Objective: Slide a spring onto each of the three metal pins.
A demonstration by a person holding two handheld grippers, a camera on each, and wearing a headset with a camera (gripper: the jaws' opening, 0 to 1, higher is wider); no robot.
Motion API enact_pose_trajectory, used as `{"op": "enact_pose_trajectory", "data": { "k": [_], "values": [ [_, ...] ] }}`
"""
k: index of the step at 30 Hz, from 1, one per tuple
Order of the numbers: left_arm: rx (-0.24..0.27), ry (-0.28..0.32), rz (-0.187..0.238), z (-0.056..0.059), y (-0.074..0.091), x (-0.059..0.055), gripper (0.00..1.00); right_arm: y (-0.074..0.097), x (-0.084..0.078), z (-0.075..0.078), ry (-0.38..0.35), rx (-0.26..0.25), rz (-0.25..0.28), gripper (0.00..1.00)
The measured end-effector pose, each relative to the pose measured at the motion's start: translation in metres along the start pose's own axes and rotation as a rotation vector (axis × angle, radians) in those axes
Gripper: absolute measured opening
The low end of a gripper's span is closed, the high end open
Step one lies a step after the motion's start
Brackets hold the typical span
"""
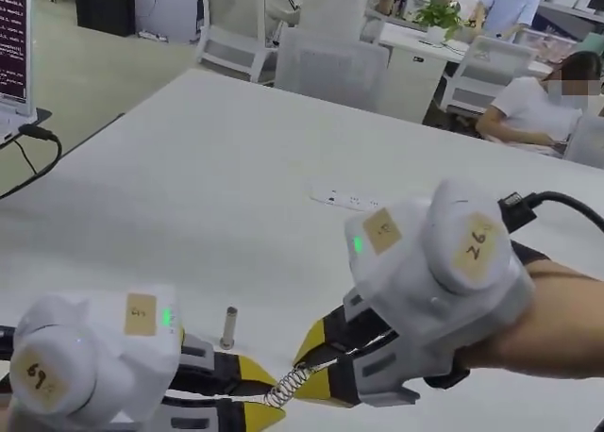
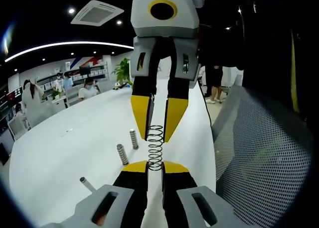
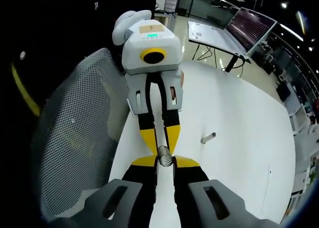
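Springs already sit on two pins [image 2: 122,154]; a third, bare pin [image 2: 85,183] waits on the tabletop [image 2: 60,153], at eight o'clock from the last spring [image 2: 155,149]. The left gripper [image 2: 155,164] and right gripper [image 2: 155,134] both clench it, one end each.

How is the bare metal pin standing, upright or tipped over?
Upright: in the head view the bare metal pin stands vertical on the white table, apart from the held spring.
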State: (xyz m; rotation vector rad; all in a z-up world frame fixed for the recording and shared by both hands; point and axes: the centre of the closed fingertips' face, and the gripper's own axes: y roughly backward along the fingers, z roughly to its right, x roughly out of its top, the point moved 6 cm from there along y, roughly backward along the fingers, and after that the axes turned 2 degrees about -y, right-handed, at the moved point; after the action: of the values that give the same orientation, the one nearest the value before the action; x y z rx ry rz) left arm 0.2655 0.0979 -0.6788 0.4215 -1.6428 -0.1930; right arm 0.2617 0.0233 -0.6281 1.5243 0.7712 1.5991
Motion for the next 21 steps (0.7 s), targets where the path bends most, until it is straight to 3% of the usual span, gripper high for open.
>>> {"op": "enact_pose_trajectory", "data": {
  "k": [4, 6, 21],
  "values": [
    [0.007, 0.007, 0.002, -0.0013, 0.0003, -0.0012, 0.02, -0.0017, 0.0004, 0.0016, -0.008, 0.011, 0.003, 0.09],
    [0.004, 0.033, 0.036, -0.0012, 0.0006, 0.0016, 0.02, -0.003, 0.0001, 0.0018, -0.013, 0.017, 0.006, 0.1],
    [0.023, 0.018, 0.039, -0.004, -0.0012, -0.0003, 0.02, -0.009, 0.0027, 0.004, -0.041, 0.026, 0.002, 0.08]
  ]
}}
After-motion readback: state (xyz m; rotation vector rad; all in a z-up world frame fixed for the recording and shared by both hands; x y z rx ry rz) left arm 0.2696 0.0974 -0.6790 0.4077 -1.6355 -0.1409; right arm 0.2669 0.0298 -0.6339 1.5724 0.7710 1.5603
